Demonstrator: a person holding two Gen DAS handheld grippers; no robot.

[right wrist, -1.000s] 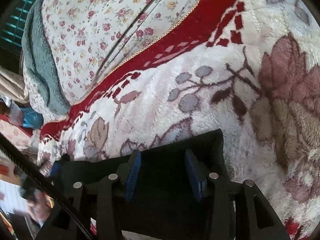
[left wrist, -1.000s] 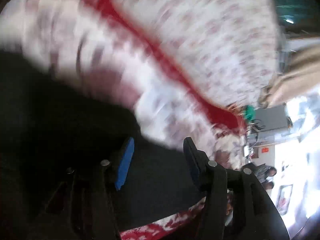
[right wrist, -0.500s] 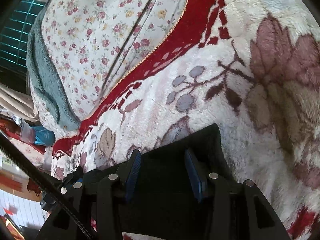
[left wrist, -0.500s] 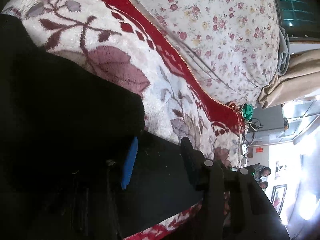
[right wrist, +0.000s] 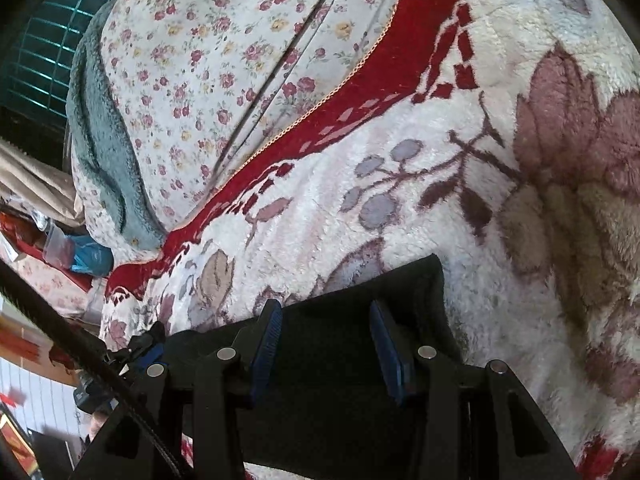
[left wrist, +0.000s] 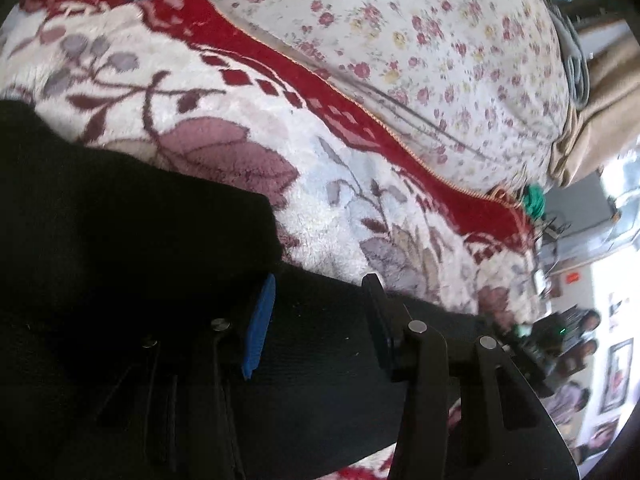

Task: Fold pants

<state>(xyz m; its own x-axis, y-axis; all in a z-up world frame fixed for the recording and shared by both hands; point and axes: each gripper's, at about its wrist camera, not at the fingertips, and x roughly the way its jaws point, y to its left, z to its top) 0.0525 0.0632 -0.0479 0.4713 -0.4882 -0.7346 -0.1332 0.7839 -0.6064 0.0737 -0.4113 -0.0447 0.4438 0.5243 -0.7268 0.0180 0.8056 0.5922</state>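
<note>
Left wrist view: a fleece blanket (left wrist: 360, 208) with leaf pattern and red border fills the frame, a flowered sheet (left wrist: 440, 40) beyond at 1 o'clock. Black pants (left wrist: 120, 220) lie on the blanket from 9 to 6 o'clock. The left gripper (left wrist: 320, 312) stands wide over the cloth, gripping nothing. In the right wrist view, the right gripper (right wrist: 326, 340) also stands wide, pants at 6 o'clock beneath it.
</note>
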